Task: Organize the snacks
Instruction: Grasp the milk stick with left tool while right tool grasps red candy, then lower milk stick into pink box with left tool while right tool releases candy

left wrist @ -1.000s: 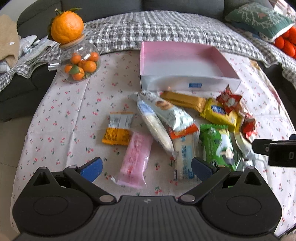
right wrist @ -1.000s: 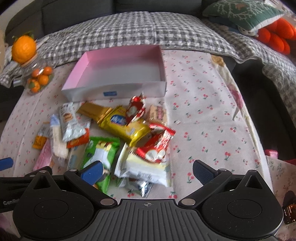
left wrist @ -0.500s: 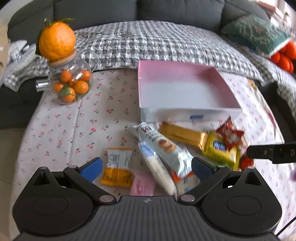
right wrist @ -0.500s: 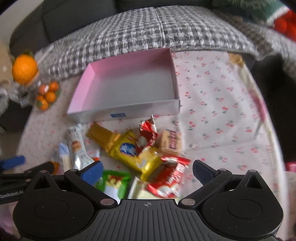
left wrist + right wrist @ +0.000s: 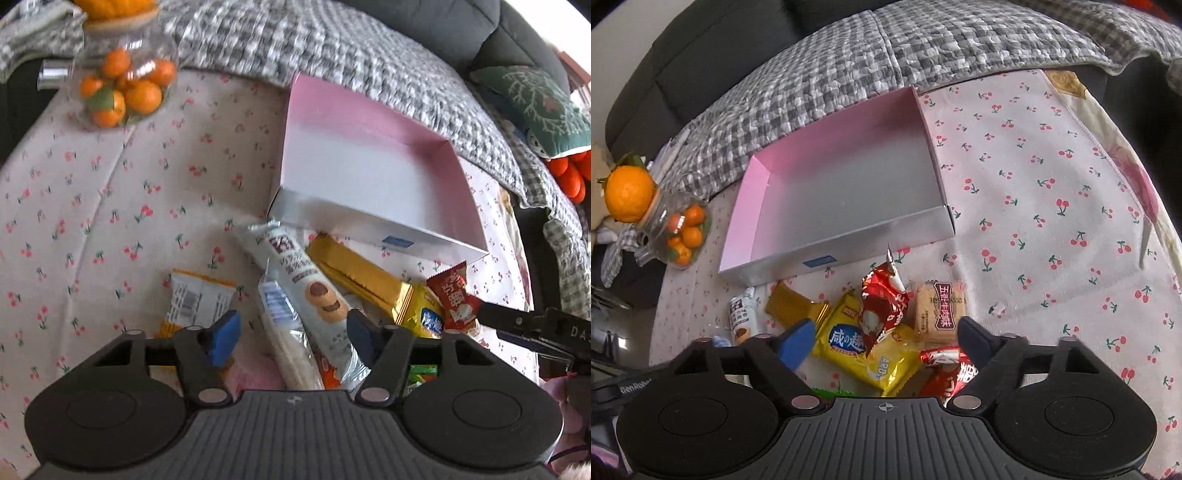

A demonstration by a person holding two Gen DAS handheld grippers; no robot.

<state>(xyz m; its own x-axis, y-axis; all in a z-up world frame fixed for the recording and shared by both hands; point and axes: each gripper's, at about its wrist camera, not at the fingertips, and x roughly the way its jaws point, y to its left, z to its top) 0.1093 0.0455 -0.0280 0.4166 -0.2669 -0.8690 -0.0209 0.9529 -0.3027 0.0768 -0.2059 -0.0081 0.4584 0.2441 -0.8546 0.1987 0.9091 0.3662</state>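
1. Left wrist view: my left claw (image 5: pixel 291 334) hangs wide and holds nothing; the long cookie pack (image 5: pixel 314 295) runs up between its fingers, with a clear wafer pack (image 5: pixel 284 328) alongside; the orange-edged packet (image 5: pixel 197 301) lies just ahead of the left finger; the gold bar (image 5: pixel 360 275) lies ahead to the right; the pink box (image 5: pixel 373 173) sits farther ahead, nothing in it.
2. Right wrist view: my right claw (image 5: pixel 884 341) is also wide and empty; the red candy wrapper (image 5: pixel 882 308) stands between its fingers, resting on the yellow packet (image 5: pixel 866 350); the biscuit pack (image 5: pixel 940 310) lies just ahead of the right finger; the box is beyond.
3. I judge this the first pick, nothing yet boxed; next I should lower each claw over its snack, close gently, then carry forward into the box.
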